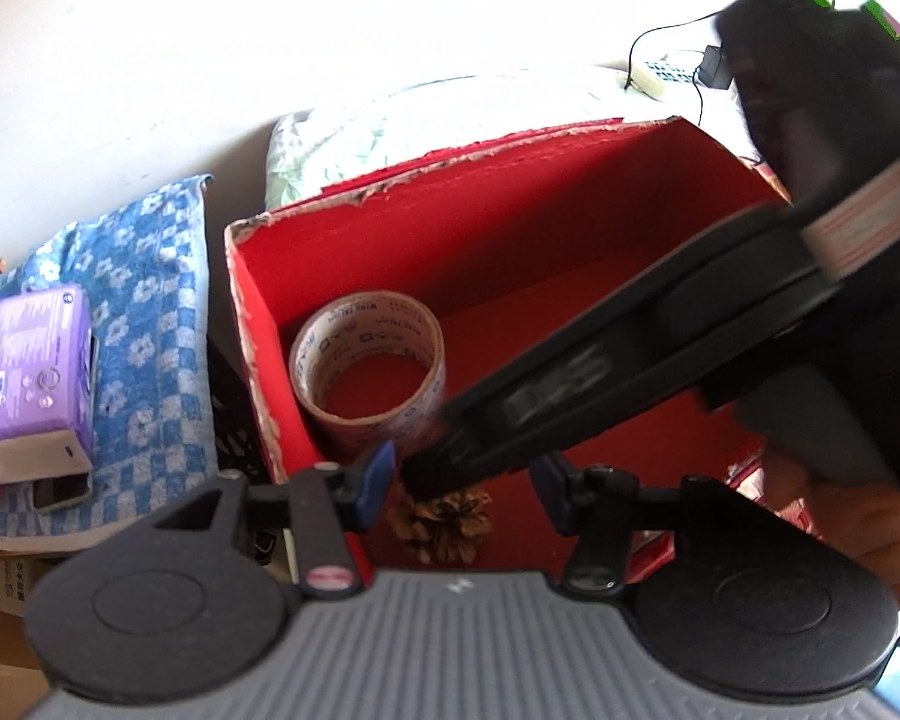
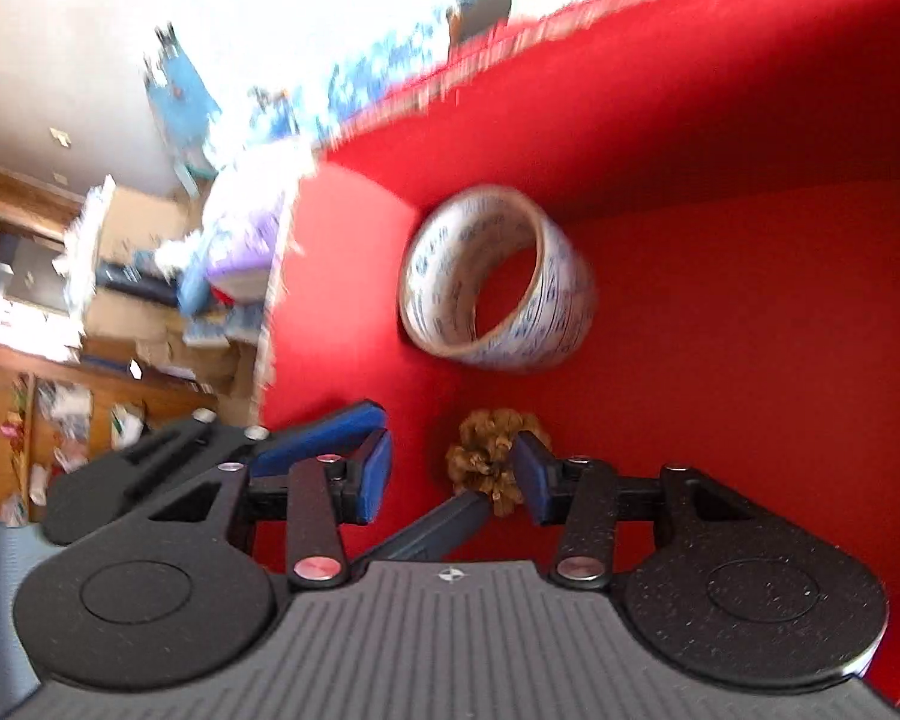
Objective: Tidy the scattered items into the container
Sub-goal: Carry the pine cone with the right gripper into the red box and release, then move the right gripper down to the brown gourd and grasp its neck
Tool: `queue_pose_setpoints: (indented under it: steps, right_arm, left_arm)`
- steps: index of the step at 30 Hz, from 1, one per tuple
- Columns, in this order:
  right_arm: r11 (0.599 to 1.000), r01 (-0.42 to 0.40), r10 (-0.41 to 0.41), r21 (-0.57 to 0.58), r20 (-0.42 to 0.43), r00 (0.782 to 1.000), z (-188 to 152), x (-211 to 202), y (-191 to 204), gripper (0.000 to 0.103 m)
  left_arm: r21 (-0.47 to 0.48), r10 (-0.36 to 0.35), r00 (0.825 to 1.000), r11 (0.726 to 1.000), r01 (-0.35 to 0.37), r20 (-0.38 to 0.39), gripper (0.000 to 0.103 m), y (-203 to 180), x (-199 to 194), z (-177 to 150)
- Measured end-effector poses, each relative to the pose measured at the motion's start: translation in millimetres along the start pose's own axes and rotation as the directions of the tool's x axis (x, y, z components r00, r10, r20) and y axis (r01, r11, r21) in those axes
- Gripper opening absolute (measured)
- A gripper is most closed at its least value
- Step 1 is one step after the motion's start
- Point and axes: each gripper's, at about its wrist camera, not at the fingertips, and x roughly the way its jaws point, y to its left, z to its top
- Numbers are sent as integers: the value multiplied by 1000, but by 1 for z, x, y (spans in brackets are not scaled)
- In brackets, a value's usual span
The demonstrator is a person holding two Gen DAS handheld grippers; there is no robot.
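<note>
A red cardboard box stands open with a roll of printed tape in its near left corner and a pine cone on its floor. My left gripper hovers open over the box's near edge. My right gripper reaches down into the box from the upper right, blurred. In the right wrist view the right gripper is open, and the pine cone lies just ahead, against its right finger. The tape roll leans by the box wall. One of the left gripper's fingers shows at the left.
Left of the box, a purple carton lies on a blue flowered cloth with a phone under it. A black crate stands against the box. Behind are a pillow and a power strip. A hand holds the right gripper.
</note>
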Motion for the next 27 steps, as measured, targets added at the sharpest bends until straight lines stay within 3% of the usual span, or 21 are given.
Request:
queue_pose_setpoints:
  steps: [7, 11, 21, 27]
  right_arm:
    - [999, 37, -32, -21, 178, 983, -24, -67, -6, 56]
    - [998, 58, -49, -32, 232, 971, -42, -93, -10, 56]
    - [989, 81, -42, -124, 287, 957, -77, -137, -11, 56]
    - [979, 102, -50, -176, 280, 959, -94, -142, -9, 60]
  left_arm:
    - [-45, 11, 996, 999, -8, 86, 56, -5, -23, 4]
    - [-55, 26, 994, 998, -20, 108, 56, -15, -34, 1]
    - [-126, 0, 982, 992, 24, 188, 61, -45, -85, -24]
    - [-135, -24, 991, 990, 43, 134, 64, -73, -84, -58]
